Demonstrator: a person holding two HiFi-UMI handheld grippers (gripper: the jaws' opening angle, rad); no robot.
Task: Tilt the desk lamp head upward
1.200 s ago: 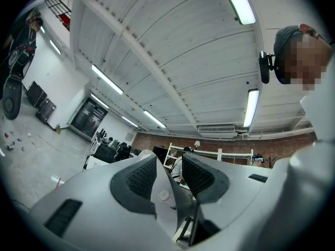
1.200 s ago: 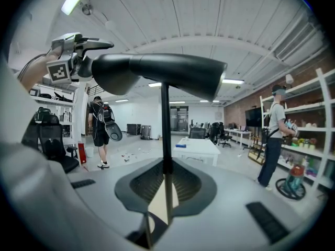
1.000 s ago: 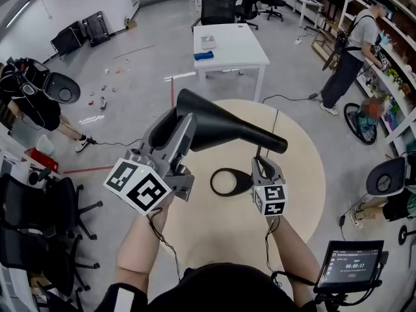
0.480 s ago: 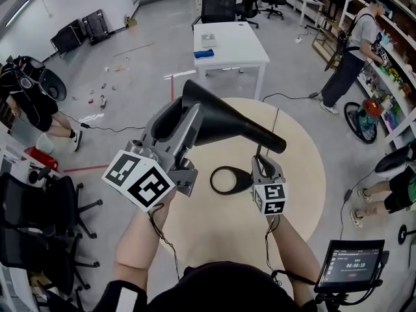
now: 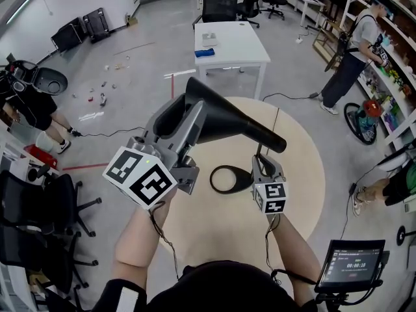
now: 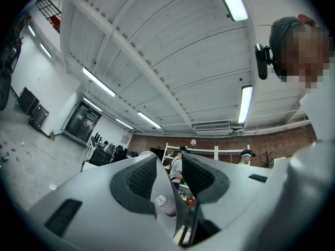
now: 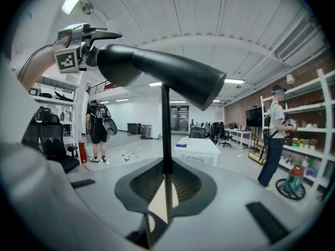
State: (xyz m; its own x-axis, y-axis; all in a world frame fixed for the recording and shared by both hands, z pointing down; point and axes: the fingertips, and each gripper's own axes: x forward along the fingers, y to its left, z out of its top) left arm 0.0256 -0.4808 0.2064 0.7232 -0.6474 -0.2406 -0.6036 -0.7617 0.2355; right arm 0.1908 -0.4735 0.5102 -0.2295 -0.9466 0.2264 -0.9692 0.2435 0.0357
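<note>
Round pale worktop [image 5: 305,174], open workshop floor behind; the lamp's ring base [image 5: 229,181] sits near its centre, clear of every edge. We hold our left forearm raised, left claw [image 5: 181,109] clamped on the wide rim of the lamp head [image 5: 240,125]. Our right claw [image 5: 260,162] stands upright, pinching the thin stem [image 7: 165,119], plain only in its own view. The left gripper view gives mostly ceiling, with a dark edge low between its jaws.

Concealed parts
Lamp base [image 5: 242,183]: right side behind right gripper [image 5: 265,164]; lamp head [image 5: 240,125]: rim behind left gripper [image 5: 177,117]; tablet [image 5: 350,263]: print too small.
</note>
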